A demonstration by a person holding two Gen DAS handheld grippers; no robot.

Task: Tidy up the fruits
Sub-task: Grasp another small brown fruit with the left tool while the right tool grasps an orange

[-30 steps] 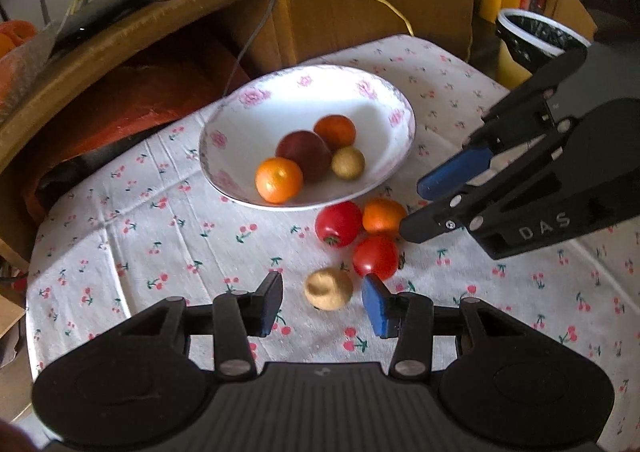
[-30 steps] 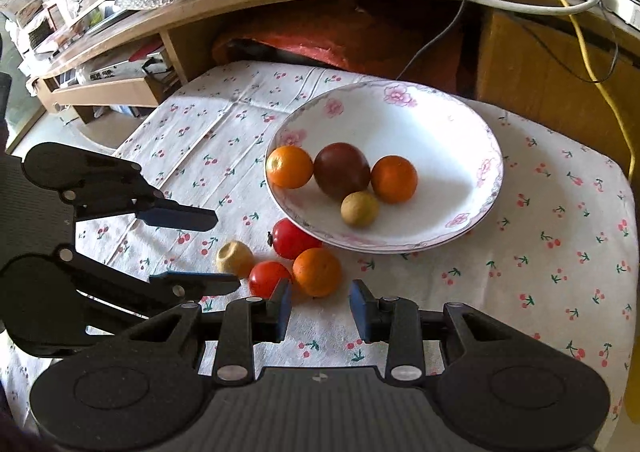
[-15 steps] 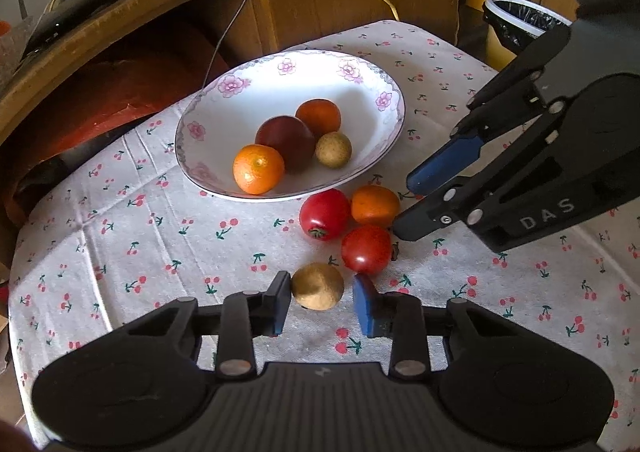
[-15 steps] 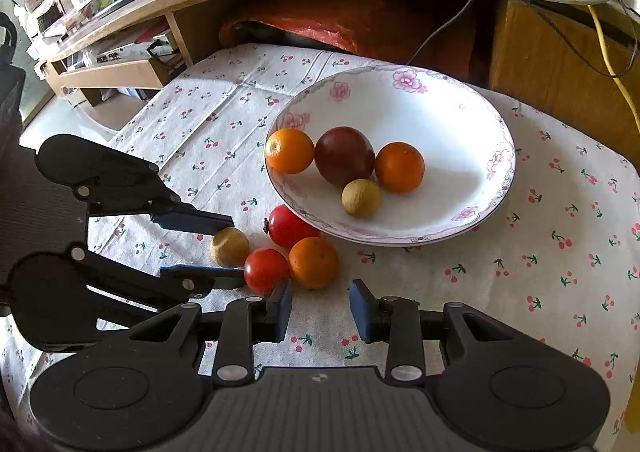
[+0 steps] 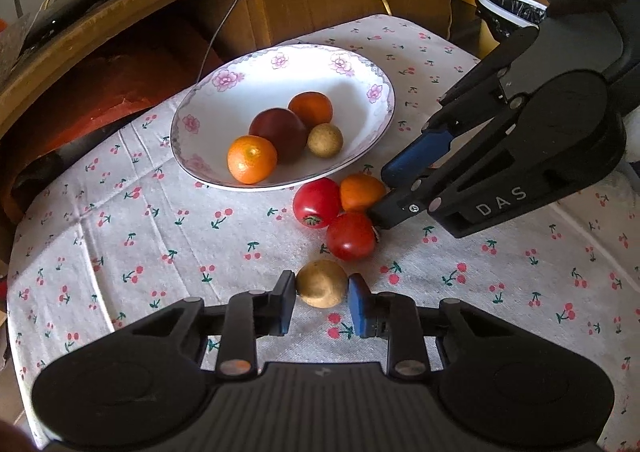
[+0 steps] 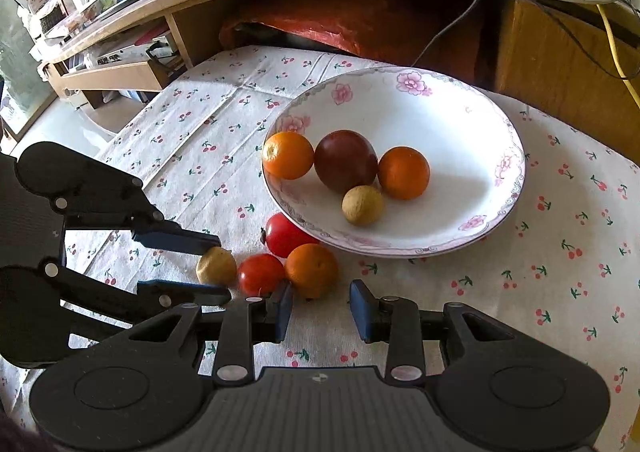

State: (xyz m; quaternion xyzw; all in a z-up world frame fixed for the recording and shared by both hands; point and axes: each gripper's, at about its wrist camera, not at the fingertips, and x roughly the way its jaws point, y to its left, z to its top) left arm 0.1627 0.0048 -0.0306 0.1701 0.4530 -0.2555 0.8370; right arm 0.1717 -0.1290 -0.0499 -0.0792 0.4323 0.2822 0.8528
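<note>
Left gripper low, straddling tan fruit (seemingly touching), right gripper agape

Left gripper narrowly parted; right gripper spread wide.

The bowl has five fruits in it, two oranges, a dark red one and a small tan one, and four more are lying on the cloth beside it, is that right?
Not quite: the bowl holds four fruits, not five. The right wrist view shows two oranges, the dark red fruit and the small tan fruit. The rest stands: four more lie on the cloth beside it.
</note>
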